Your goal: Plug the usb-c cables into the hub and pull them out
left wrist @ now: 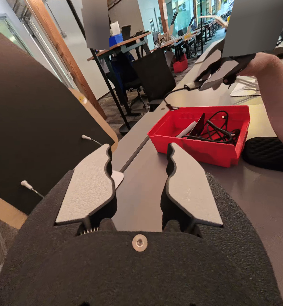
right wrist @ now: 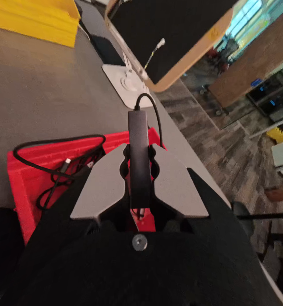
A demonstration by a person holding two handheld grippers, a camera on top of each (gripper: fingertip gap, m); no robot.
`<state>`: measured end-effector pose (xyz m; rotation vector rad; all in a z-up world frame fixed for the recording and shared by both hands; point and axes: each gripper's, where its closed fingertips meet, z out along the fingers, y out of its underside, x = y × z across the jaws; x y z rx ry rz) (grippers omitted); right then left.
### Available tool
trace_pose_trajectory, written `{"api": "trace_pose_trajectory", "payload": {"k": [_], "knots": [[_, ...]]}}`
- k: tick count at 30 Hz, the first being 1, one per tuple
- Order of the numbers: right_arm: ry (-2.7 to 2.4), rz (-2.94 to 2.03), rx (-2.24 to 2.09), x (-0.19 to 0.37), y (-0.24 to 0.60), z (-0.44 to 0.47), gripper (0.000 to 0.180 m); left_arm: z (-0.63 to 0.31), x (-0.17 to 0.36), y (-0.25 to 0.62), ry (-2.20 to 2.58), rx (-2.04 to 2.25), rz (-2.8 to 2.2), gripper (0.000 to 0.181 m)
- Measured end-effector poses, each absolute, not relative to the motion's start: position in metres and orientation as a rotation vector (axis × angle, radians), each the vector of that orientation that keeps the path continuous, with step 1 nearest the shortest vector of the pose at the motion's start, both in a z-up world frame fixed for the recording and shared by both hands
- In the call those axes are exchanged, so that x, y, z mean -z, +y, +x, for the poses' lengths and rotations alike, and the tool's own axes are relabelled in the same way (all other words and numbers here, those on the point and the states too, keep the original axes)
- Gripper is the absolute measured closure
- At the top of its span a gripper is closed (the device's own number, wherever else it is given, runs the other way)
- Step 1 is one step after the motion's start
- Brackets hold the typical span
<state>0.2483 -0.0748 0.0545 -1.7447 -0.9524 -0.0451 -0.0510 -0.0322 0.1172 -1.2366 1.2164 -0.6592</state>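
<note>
My right gripper (right wrist: 138, 147) is shut on a slim dark grey hub (right wrist: 138, 132) and holds it in the air above the red bin (right wrist: 30, 175). The hub's own short black lead (right wrist: 155, 112) loops off its far end. In the left wrist view the same right gripper (left wrist: 202, 84) shows far off with the hub (left wrist: 191, 86) and its dangling lead (left wrist: 169, 97). Black usb-c cables (left wrist: 220, 130) lie tangled in the red bin (left wrist: 195, 149); one silver plug (right wrist: 67, 161) points up. My left gripper (left wrist: 140, 154) is open and empty, low over the grey table (left wrist: 154, 190), short of the bin.
A black monitor back (left wrist: 30, 115) with a tan rim stands left of my left gripper. A white monitor foot (right wrist: 121, 79) sits beyond the hub. A black padded rest (left wrist: 269, 154) lies right of the bin. A yellow box (right wrist: 38, 21) stands far left. The table edge drops to the floor (right wrist: 212, 140). Tip to tip, the grippers are about 30 cm apart. It is some 15 cm from my right tips to the silver plug (right wrist: 67, 161).
</note>
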Motion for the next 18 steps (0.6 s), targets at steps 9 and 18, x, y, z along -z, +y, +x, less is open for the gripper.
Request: {"api": "trace_pose_trajectory", "payload": {"k": [9, 18], "knots": [[-0.852, -2.282, 0.024, 0.077, -0.011, 0.29, 0.154, -0.061, -0.106, -0.02, 1.231, 0.639, -1.364, 0.12], [-0.547, -2.13, 0.042, 0.0, -0.034, 0.316, 0.143, -0.118, -0.107, 0.004, 1.162, 0.521, -1.554, 0.122]]}}
